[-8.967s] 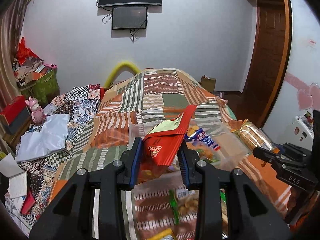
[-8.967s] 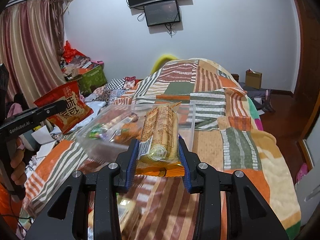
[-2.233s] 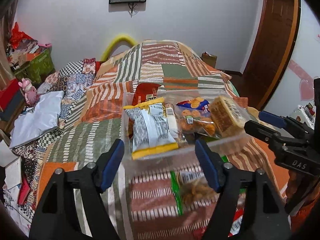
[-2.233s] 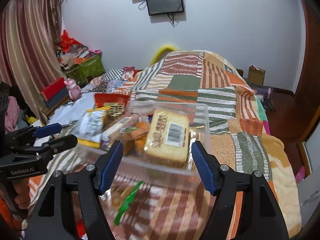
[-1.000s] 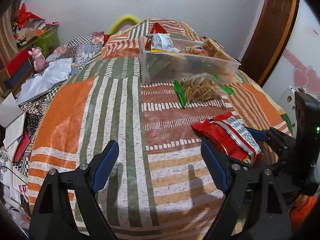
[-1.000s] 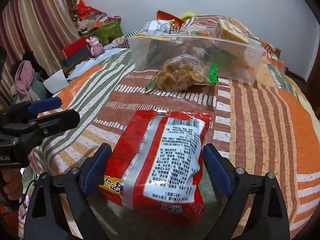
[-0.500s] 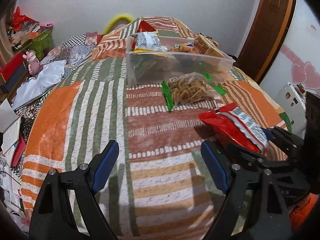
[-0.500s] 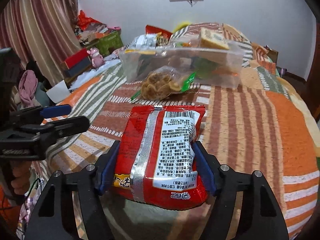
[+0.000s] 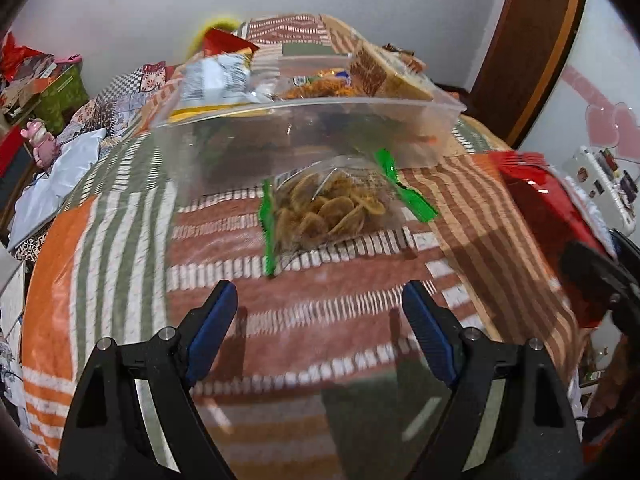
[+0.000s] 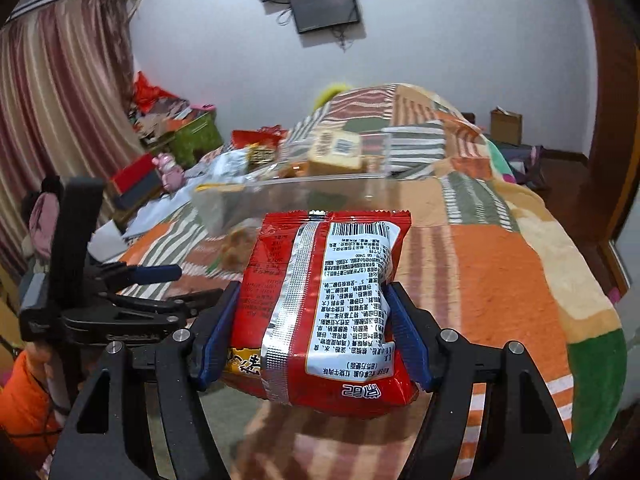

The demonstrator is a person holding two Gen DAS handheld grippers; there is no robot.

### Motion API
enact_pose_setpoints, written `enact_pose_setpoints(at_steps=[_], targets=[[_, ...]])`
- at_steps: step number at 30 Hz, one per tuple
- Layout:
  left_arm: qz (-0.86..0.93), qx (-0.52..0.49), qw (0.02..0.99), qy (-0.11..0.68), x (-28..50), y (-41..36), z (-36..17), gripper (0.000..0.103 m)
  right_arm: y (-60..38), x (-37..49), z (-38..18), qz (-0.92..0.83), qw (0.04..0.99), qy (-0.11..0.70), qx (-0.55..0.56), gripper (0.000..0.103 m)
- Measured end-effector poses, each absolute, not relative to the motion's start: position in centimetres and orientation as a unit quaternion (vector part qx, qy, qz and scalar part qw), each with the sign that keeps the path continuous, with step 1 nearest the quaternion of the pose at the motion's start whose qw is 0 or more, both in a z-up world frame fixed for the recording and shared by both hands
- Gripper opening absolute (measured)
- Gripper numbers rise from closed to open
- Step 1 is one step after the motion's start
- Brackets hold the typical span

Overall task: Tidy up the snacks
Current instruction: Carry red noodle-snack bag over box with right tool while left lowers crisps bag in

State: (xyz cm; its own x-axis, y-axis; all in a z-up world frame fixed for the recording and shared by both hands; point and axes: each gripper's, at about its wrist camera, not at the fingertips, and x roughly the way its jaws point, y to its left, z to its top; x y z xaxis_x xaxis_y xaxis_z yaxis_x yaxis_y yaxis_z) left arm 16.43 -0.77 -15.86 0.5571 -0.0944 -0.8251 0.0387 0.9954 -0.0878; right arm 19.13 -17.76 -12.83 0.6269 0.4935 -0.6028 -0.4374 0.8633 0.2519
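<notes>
Our right claw [image 10: 312,336] pinches the red bag [image 10: 324,300] by its sides, so it will not slip on the way to the box [image 10: 320,192]. We hold it up off the blanket [image 10: 500,272], tipped down a bit. Our left claw [image 9: 316,316] is spread wide with nothing in it, pointing down at the chip bag [image 9: 332,208] lying just in front of the box.

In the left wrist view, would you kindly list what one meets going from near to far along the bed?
Open left tongs → clear bag of golden chips with green edges → clear plastic bin of snacks → red packet standing behind the bin.
</notes>
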Motion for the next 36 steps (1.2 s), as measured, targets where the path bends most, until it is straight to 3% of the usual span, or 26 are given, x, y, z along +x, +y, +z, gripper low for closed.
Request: enact_pose_setpoints(at_steps=[18,21,22,23,36], targets=[[-0.014,-0.006,0.879,0.476,25.0,-2.7,-17.6,0.085,-19.5,22.4,-13.9,0.249,0.896,0.361,0.077,0.068],[-0.016,-0.018,0.884,0.467,25.1,-2.5,-17.6,0.079,-19.4,22.7,-13.9,0.248,0.896,0.361,0.075,0.068],[-0.015,-0.023,0.886,0.463,24.9,-2.3,-17.5,0.066,-19.3,22.7,-13.9,0.248,0.895,0.362,0.075,0.068],[-0.015,-0.026,0.887,0.461,24.8,-2.0,-17.5,0.064,-19.2,22.8,-13.9,0.249,0.895,0.362,0.075,0.068],[-0.019,-0.046,0.908,0.415,20.1,1.1,-14.2,0.06,-17.5,23.4,-12.4,0.258,0.898,0.35,0.065,0.068]])
